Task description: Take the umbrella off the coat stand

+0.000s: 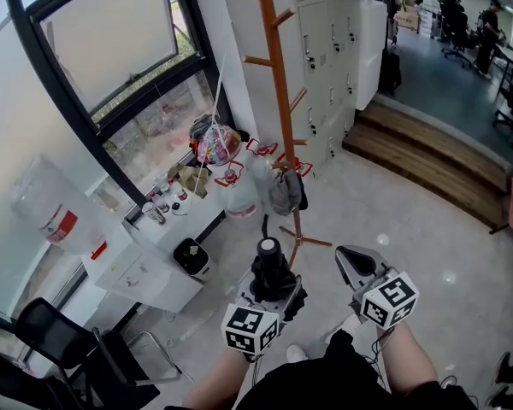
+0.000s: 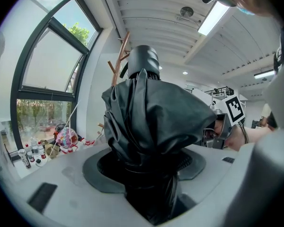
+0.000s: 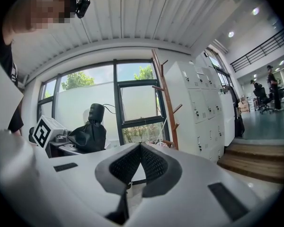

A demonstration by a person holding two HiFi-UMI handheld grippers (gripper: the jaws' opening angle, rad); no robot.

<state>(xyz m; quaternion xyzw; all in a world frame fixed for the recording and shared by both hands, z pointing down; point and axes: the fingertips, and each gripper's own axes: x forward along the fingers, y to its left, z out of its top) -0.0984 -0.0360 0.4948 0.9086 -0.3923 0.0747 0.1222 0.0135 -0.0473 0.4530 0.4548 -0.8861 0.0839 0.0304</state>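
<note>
Left gripper view shows the left gripper [image 2: 149, 174] with its jaws clamped on the folded black umbrella [image 2: 149, 112], held upright and clear of the wooden coat stand [image 1: 278, 75] just beyond; the right gripper [image 3: 139, 162] beside it has its jaws pressed together, empty. Below lies a pale glossy floor [image 1: 410, 229], with a cluttered white table [image 1: 154, 276] under the big window [image 1: 111, 49], white lockers [image 1: 325, 49] behind the stand, wooden steps [image 1: 427, 161] farther right

Open floor [image 1: 393, 220] right of the coat stand [image 1: 277, 75]; table [image 1: 141, 270] crowds its left
</note>
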